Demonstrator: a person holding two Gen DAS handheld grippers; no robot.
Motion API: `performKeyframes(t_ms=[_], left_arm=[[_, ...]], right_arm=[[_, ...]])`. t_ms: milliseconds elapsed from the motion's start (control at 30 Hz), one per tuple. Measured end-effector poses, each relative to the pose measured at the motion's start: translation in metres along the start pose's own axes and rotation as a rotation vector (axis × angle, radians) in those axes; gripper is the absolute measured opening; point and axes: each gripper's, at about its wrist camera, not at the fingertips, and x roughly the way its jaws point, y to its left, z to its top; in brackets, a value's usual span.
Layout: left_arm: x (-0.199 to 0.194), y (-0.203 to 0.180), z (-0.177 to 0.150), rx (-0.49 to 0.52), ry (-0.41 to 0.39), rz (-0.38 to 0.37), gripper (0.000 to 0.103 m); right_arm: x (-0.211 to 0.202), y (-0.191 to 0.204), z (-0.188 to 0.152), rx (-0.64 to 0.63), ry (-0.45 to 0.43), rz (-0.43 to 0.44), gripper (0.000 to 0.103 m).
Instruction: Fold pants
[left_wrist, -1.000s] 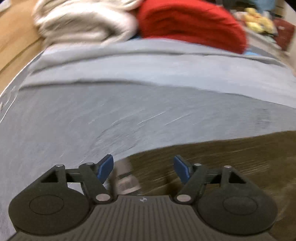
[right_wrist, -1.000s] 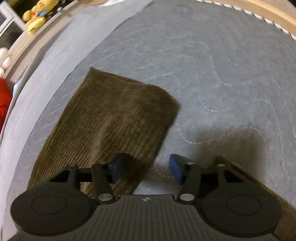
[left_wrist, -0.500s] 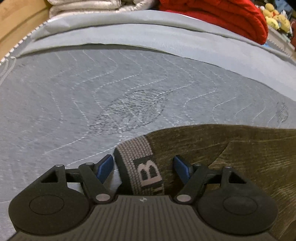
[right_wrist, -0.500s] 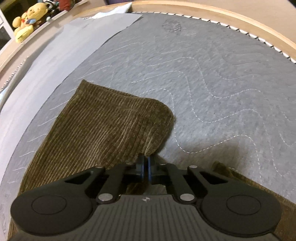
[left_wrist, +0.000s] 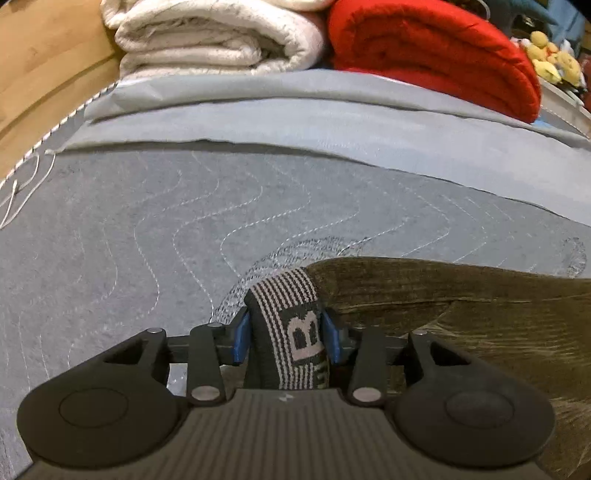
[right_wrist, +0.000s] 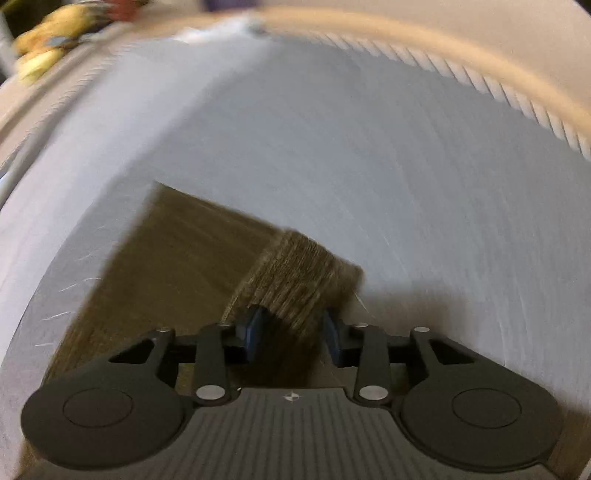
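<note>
Olive-brown corduroy pants (left_wrist: 480, 317) lie on a grey quilted mattress (left_wrist: 184, 221). My left gripper (left_wrist: 286, 338) is shut on the striped elastic waistband (left_wrist: 291, 317), which bears a letter B. The pants stretch away to the right of it. In the blurred right wrist view my right gripper (right_wrist: 291, 332) is shut on the leg hem (right_wrist: 299, 273) of the pants (right_wrist: 177, 258) and holds it lifted off the mattress (right_wrist: 406, 184). The rest of that leg lies flat to the left.
A folded white blanket (left_wrist: 207, 37) and a red blanket (left_wrist: 436, 51) are stacked at the far end of the bed. A lighter grey sheet (left_wrist: 332, 110) lies before them. Yellow plush toys (left_wrist: 550, 55) sit far right. A wooden frame (right_wrist: 443, 48) borders the mattress.
My left gripper closed on the waistband, which was between its open fingers before. My right gripper, shut on the leg hem half a second ago, has lifted it and is moving fast.
</note>
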Motion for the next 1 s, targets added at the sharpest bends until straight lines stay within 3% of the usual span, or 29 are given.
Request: performKeyframes(t_ms=[233,400,467,500,567,633,733,800,867,1000], left_arm=[[0.011,0.002,-0.001,-0.015,0.041,-0.001,0.046],[0.014,-0.005,-0.002,0.015,0.051,0.008,0.051],[0.013,-0.006,-0.003,0.018,0.051,0.01,0.051],[0.013,-0.006,-0.003,0.017,0.051,0.006,0.05],[0.013,-0.004,-0.003,0.009,0.056,0.0,0.049],[0.013,-0.003,-0.002,0.006,0.068,-0.011,0.049],[0.01,-0.004,-0.001,0.014,0.089,-0.004,0.052],[0.005,-0.003,-0.001,0.013,0.101,-0.004,0.053],[-0.004,-0.002,-0.002,0.016,0.091,-0.011,0.055],[-0.027,0.007,-0.005,-0.017,0.085,-0.036,0.058]], right_arm=[[0.005,-0.026,0.001,0.14,0.059,0.045,0.039],[0.019,-0.024,-0.005,0.111,0.115,0.157,0.044],[0.014,-0.024,-0.005,0.073,0.101,0.155,0.013],[0.01,-0.026,-0.004,0.078,0.09,0.156,0.006],[-0.011,-0.037,0.0,0.148,0.029,0.109,0.005],[-0.025,-0.044,0.001,0.164,0.006,0.076,0.005],[-0.01,-0.052,-0.005,0.168,0.085,-0.003,0.009],[-0.008,-0.06,-0.006,0.192,0.092,-0.057,0.012],[-0.017,-0.061,-0.001,0.197,0.057,-0.027,0.016],[-0.05,-0.063,0.005,0.094,-0.077,-0.005,0.034]])
